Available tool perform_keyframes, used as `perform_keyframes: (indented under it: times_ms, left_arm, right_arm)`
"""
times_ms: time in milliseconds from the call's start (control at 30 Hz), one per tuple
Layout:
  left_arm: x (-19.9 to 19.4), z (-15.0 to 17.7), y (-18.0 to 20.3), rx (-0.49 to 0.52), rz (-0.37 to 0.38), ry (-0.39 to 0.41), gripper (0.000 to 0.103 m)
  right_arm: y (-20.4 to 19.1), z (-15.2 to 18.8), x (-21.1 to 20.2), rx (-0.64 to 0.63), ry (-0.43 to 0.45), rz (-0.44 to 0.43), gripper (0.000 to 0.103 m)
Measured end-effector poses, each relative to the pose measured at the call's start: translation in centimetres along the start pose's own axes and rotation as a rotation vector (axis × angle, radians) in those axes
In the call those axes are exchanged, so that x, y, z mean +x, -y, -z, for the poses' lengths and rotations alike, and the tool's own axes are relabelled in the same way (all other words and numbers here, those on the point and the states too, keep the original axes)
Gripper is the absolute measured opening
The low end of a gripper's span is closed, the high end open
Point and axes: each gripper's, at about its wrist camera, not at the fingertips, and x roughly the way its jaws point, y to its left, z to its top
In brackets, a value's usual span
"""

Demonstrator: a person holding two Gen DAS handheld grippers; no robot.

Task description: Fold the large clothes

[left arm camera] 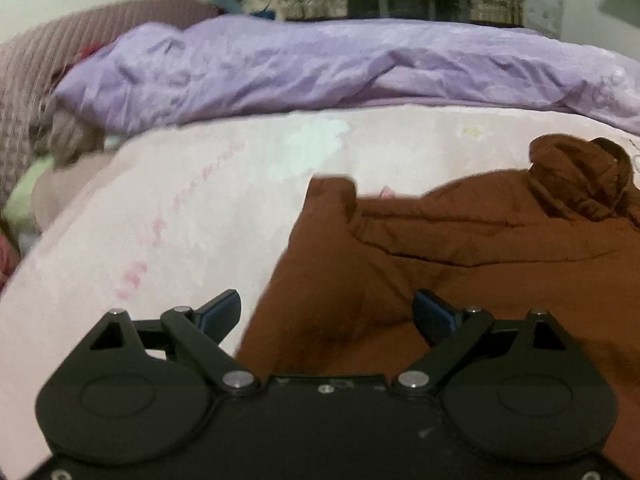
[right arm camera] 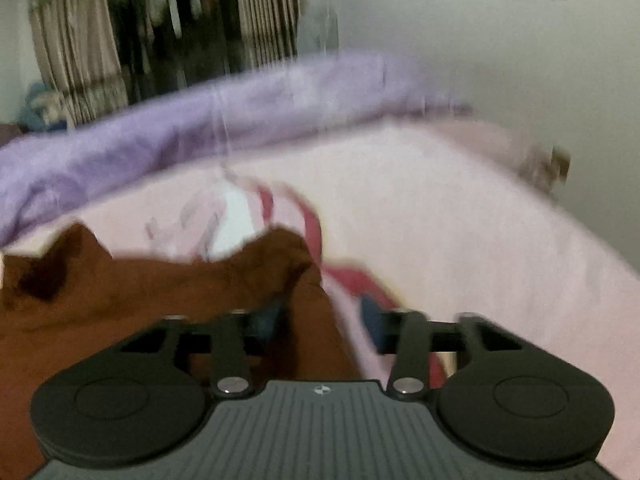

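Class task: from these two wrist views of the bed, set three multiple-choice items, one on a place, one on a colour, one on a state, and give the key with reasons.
1. Where does the purple quilt lie?
A. along the far side of the bed
B. under the brown garment
C. on the floor

2. What colour is the garment being folded?
A. green
B. rust brown
C. white

3. How do the left gripper fingers stand?
A. clamped on the quilt
B. shut on nothing
C. spread wide, gripping nothing

Key: 1 A, it lies bunched beyond the pink sheet. 2 B, both views show brown cloth. 3 C, a wide gap shows between them, with the garment edge merely lying below.
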Motion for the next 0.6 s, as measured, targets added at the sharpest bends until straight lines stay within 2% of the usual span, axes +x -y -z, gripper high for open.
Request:
perform_keyframes:
  times_ms: [67, 133, 233, 333, 400, 500, 600]
  left_arm:
    - [-0.7, -1.3, -0.6, 0.018, -0.037, 0.059, 0.095]
    - [-0.6, -2.7, -1.4, 0.004, -0.057, 0.075, 0.095]
    - [0.9, -3.9, -1.5, 0.039, -0.086, 0.064, 0.095]
    - [3.3, -4.3, -1.1, 0.076, -0.16, -0.02, 0.096]
    - [4.2, -4.1, -1.1, 0.071, -0.147, -0.037, 0.096]
    - [4.6, -3.4, -0.9, 0.078, -0.152, -0.045, 0.096]
    - [4.5, -3.1, -1.0, 0.073, -0.157, -0.041, 0.096]
  right_arm:
    - [-0.5, -0.5, -1.9, -0.016, 0.098, -0.03, 0.036]
    - [-0.8, -1.1, -2.5, -0.007, 0.142, -0.07, 0.036]
    - [-1.1, -1.5, -0.9, -0.005, 0.074, -0.048, 0.036]
    - [-0.9, -0.6, 2.1, -0.037, -0.029, 0.084, 0.036]
    - [-0.2, -0.1, 3.3, -0.016, -0.077, 0.102, 0.036]
    - [0.8, -0.4, 3.3, 0.047, -0.082, 0.075, 0.037]
    - [0.2, -0.5, 2.7, 0.03, -0.052, 0.085, 0.038]
